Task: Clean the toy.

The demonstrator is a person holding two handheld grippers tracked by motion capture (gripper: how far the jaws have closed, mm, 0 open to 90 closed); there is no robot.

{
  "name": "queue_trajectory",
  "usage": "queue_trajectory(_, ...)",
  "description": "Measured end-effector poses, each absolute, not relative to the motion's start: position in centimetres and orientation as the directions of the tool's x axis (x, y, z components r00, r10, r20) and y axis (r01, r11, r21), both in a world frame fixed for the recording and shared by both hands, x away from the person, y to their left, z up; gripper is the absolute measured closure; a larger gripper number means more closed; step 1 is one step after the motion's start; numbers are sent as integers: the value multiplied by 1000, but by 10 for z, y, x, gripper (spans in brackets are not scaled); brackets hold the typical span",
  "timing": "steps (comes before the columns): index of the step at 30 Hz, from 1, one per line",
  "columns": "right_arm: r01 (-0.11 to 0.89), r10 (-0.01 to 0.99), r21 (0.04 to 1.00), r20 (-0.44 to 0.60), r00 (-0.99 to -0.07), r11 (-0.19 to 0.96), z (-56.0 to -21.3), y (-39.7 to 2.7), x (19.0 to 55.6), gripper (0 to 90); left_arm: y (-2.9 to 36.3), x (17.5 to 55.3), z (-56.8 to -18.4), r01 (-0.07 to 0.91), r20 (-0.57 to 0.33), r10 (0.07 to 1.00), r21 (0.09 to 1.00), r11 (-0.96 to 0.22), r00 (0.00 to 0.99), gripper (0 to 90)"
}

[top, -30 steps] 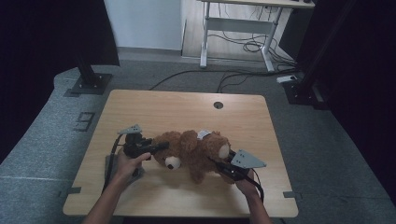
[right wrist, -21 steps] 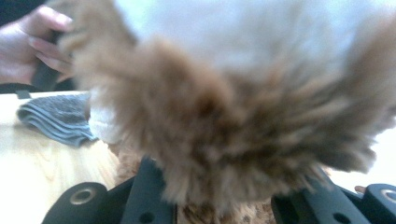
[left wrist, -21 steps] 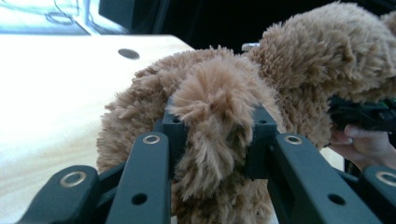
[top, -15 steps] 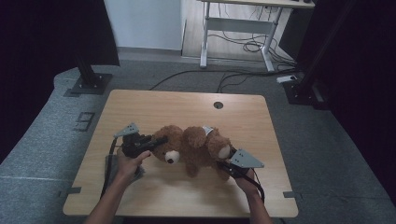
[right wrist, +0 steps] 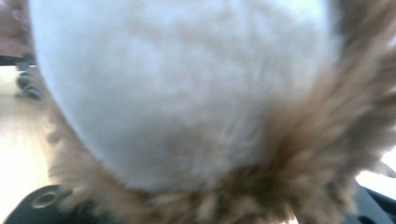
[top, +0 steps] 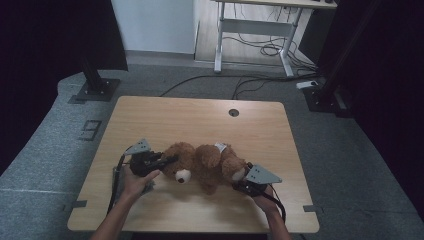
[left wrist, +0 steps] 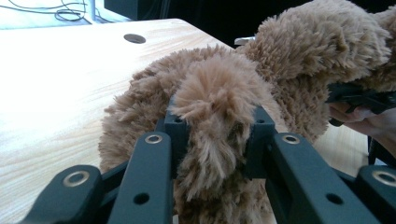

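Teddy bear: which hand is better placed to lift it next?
Probably the left. The left gripper is clamped on the teddy bear's ear, while the right gripper sits at its foot, jaws just opening, grip unclear.

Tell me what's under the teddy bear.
The teddy bear lies directly on the wooden table. Anything beneath its body is covered and can't be seen.

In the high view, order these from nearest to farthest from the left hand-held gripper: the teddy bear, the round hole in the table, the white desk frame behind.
1. teddy bear, clamped in the left hand-held gripper.
2. round hole, far side of the table.
3. white desk frame, on the floor beyond.
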State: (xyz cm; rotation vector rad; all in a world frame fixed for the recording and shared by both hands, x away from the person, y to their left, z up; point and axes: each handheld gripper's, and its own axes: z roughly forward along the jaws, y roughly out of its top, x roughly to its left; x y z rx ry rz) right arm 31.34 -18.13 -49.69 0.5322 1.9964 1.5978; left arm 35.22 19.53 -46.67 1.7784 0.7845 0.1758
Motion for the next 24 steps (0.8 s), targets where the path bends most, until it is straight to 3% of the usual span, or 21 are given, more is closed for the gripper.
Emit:
queue_trajectory(3, 9, 599, 974, -131, -790, 225, -496, -190, 305, 404, 196, 349, -468, 399, -246, 569, 903, -158, 784, 701)
queue_trajectory(9, 64, 617, 983, -57, -785, 172, -487, -220, 300, 378, 195, 347, -469, 379, -236, 549, 911, -161, 801, 705)
queue_trajectory(12, 107, 615, 988, 16, -788, 112, -478, -234, 300, 320, 191, 346, -471, 377, -233, 549, 912, -164, 803, 706)
queue_trajectory(16, 110, 622, 991, 40, -782, 74, -465, -241, 298, 248, 193, 346, -472, 377, -230, 553, 911, -166, 801, 707)
queue_trajectory(21, 117, 631, 993, 88, -771, 5, -444, -249, 304, 240, 192, 345, -473, 367, -223, 553, 915, -165, 803, 708)
queue_trajectory(24, 163, 630, 985, 92, -771, 56, -437, -239, 318, 238, 192, 345, -473, 358, -217, 549, 919, -164, 807, 708)
